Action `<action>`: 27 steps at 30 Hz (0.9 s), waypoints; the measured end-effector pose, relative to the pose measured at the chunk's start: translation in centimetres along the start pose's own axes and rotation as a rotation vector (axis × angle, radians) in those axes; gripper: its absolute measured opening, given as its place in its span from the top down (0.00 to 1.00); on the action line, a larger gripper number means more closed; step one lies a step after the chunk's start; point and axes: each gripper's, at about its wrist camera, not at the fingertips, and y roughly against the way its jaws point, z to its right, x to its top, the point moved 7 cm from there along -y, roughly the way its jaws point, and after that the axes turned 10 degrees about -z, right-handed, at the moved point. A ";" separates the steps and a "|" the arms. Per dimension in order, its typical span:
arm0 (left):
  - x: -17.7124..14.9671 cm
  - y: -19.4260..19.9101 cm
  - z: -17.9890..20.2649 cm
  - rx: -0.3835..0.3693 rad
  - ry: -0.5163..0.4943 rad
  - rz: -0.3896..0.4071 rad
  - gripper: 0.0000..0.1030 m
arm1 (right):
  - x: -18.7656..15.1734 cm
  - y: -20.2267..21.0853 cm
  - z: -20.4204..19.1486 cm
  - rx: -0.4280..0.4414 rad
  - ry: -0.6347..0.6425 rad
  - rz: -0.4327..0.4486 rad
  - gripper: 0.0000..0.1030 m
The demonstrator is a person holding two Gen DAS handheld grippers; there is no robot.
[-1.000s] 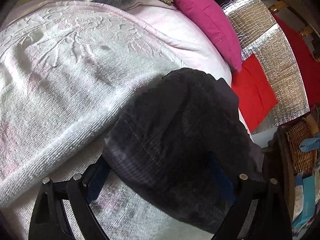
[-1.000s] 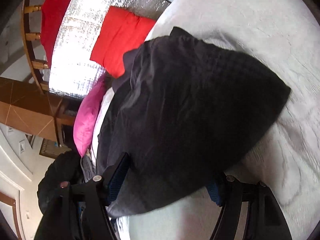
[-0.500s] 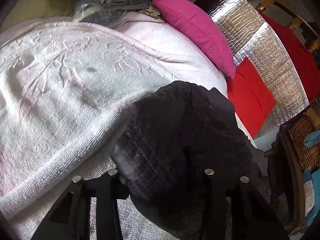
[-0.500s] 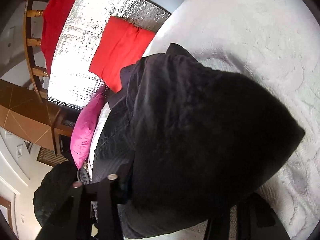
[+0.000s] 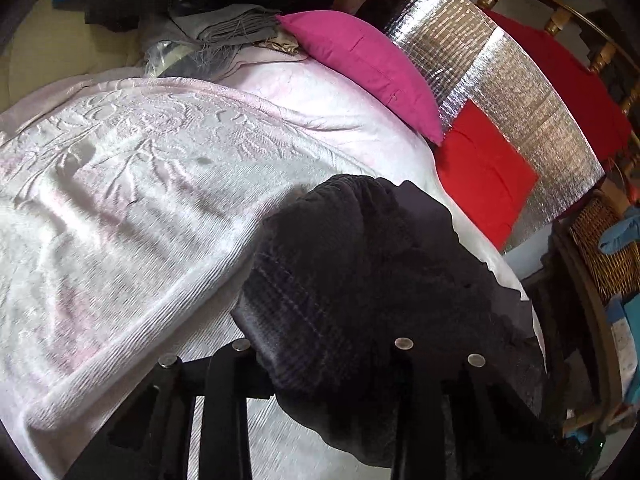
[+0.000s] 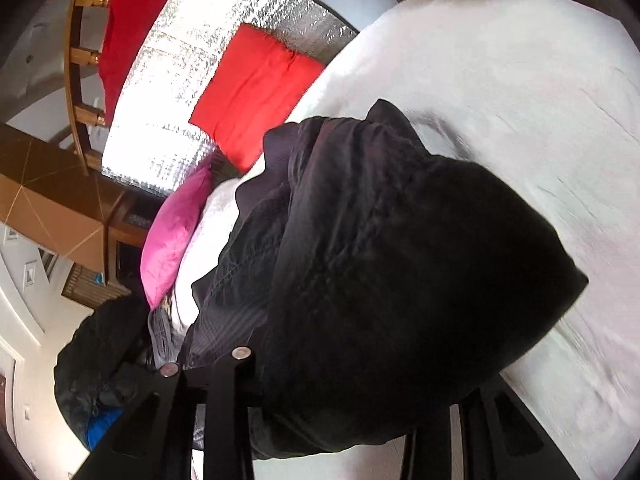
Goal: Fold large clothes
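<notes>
Bunching up as a dark charcoal, faintly checked knit garment (image 5: 360, 300) at the near right of the pale pink-white textured bedspread (image 5: 120, 208), heaped in thick rounded folds with a smoother black lining layer spilling out along its far side (image 6: 280, 208). Draping over and between the black fingers of the left gripper (image 5: 324, 364), narrowed onto a near fold and clamping it. Hanging likewise as a heavy black bulge over the right gripper (image 6: 340, 392), pinching the cloth on the left finger, with the right finger mostly hidden beneath fabric. Leaving wide bare bedspread to the left and far left, rumpled with an embossed pattern and a ribbed hem curving near. Crowding in at the far right: a magenta cushion (image 5: 360, 64), a red cushion (image 5: 480, 176) against a silver foil sheet (image 5: 520, 92), and a wicker basket (image 5: 604, 248) off the right edge. Piling up at the far end, grey fringed cloth (image 5: 228, 28).
</notes>
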 end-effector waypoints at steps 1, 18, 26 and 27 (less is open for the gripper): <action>-0.5 0.5 -0.3 -0.007 -0.003 -0.011 0.67 | -0.4 0.6 0.1 -0.005 0.006 -0.009 0.63; -6.9 11.2 -8.7 0.127 -0.022 -0.142 0.31 | -7.8 9.9 2.7 -0.137 0.139 -0.253 0.41; 2.4 3.6 -5.0 0.277 -0.102 -0.107 0.22 | 3.2 9.0 -3.6 -0.248 0.285 0.027 0.28; 2.6 2.0 -5.2 0.297 -0.108 -0.137 0.22 | 5.2 7.0 -3.0 -0.273 0.243 0.016 0.28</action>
